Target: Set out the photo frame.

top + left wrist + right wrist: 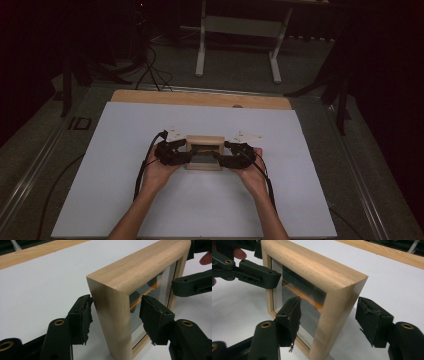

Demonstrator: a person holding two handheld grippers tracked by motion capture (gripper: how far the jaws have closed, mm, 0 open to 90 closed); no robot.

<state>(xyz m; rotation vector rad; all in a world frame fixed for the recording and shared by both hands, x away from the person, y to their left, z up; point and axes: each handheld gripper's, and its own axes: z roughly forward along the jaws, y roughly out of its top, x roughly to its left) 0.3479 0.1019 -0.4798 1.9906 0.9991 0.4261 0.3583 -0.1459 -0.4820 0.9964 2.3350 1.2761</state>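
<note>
A light wooden picture frame [204,138] with a glass pane stands upright on the white board [150,200]. My left gripper [189,152] straddles its left post, which the left gripper view shows between the pads [116,307] with a gap on the glass side of the frame [140,267]. My right gripper [219,152] straddles the right post. In the right gripper view its pads [329,310] stand off the frame [312,267] on both sides. Both grippers are open. Each view also shows one of the other gripper's fingers [190,286] [257,276] at the far post.
The board lies on a wooden tabletop whose bare strip [200,99] shows along the far edge. Beyond it are a white desk stand [240,30] and cables [155,70] on a dark floor. Wide room lies on the board all around the frame.
</note>
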